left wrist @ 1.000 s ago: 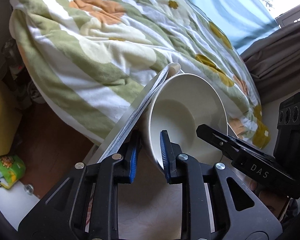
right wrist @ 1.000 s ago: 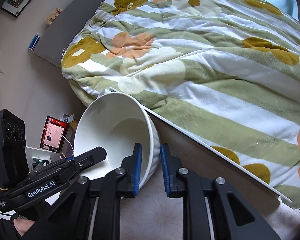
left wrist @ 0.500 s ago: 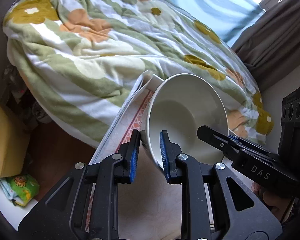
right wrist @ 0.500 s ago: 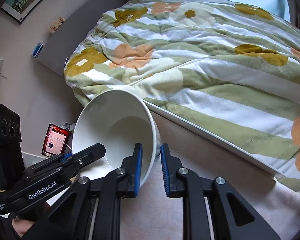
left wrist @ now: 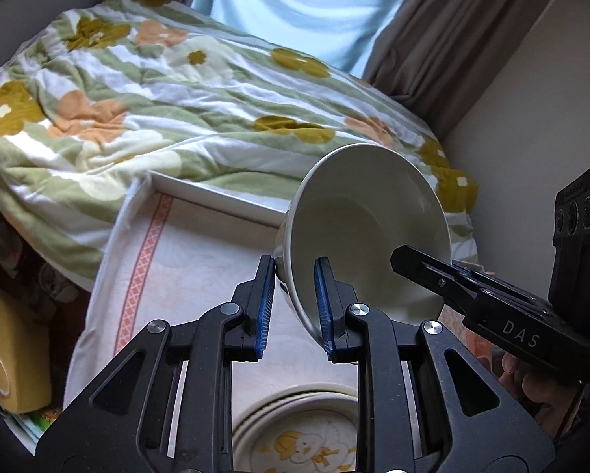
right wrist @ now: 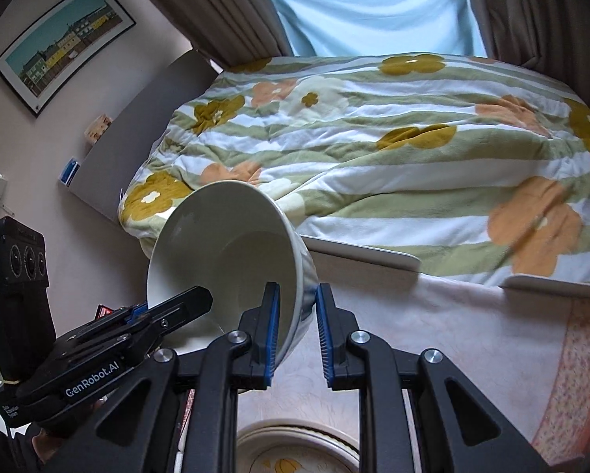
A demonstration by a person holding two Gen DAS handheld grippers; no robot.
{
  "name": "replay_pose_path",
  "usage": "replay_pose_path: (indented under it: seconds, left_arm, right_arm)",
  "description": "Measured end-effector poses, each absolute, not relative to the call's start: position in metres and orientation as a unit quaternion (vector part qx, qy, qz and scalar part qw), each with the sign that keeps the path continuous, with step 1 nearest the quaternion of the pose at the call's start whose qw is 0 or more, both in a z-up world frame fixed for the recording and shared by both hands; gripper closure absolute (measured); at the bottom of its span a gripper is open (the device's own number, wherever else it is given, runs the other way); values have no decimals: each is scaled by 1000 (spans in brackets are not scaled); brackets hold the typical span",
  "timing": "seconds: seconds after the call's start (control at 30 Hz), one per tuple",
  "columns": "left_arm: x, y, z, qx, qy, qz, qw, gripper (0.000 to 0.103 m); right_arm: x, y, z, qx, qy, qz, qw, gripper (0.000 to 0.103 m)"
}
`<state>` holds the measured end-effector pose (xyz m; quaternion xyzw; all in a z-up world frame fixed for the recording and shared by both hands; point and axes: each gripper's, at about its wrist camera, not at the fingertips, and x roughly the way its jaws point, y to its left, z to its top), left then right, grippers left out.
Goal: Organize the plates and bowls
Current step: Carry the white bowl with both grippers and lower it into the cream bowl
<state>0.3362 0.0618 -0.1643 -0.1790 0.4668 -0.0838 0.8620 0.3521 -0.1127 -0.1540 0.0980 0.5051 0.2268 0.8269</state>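
Both claws grip one white bowl [left wrist: 368, 232] by opposite rim edges. L claw [left wrist: 294, 303] is clamped on the near-left wall, R claw [right wrist: 297, 335] on the right wall. Bowl is tilted, held above the worktop [left wrist: 200, 252], w/ the bed [left wrist: 169, 90] behind. Below sits a plate stack [left wrist: 295, 437], top one w/ prob. a duck print.

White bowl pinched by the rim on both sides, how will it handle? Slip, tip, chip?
The bowl looks glazed and smooth, so its rim could slip in the pads. Both the left tool and the right tool are shut on opposite rims, which probably limits tipping. It looks like ceramic: likely rigid, fairly heavy, and apt to chip if dropped onto the plate below.
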Motion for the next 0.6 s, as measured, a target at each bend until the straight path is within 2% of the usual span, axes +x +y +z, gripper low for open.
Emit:
replay_pose_path:
  seconds: [0.33, 0.6]
  left_arm:
    - [282, -74, -127, -132, 458, -168, 863, 85]
    - [222, -175, -137, -125, 476, -194, 848, 85]
  right_arm:
    - [271, -231, -115, 136, 472, 147, 859, 86]
    - [207, -317, -116, 140, 479, 108, 860, 86]
